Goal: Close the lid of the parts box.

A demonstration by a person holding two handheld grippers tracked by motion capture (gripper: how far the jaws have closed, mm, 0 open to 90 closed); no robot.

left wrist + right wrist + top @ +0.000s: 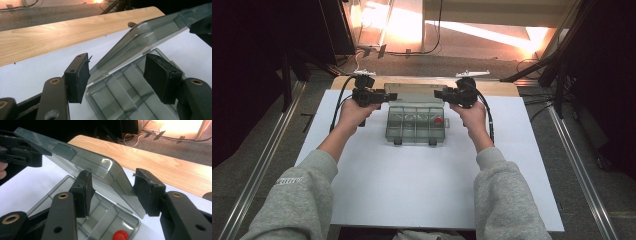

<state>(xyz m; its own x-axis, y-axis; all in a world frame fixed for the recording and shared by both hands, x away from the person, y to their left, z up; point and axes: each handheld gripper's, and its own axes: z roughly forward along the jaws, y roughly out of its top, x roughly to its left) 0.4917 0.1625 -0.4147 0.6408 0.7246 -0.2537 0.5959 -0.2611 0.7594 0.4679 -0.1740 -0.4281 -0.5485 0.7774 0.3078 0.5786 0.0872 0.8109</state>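
A clear grey compartment box (416, 131) lies at the far middle of the white sheet (422, 190), its base (120, 100) (107, 220) split by dividers. A small red piece (438, 120) (120, 235) sits in a right-hand compartment. The hinged lid (414, 95) (150, 32) (82, 160) is tilted up. My left gripper (392, 96) (117, 72) stands open at the lid's left end, the edge between its jaws with a gap. My right gripper (438, 93) (112, 192) has the lid's right end between its pads and looks shut on it.
A strip of bare wooden tabletop (497, 88) (62, 32) runs behind the white sheet. Metal rails (582, 170) flank the table on both sides, and cables trail over the floor (427, 50) beyond. Both grey sleeves (507, 200) reach in from the near edge.
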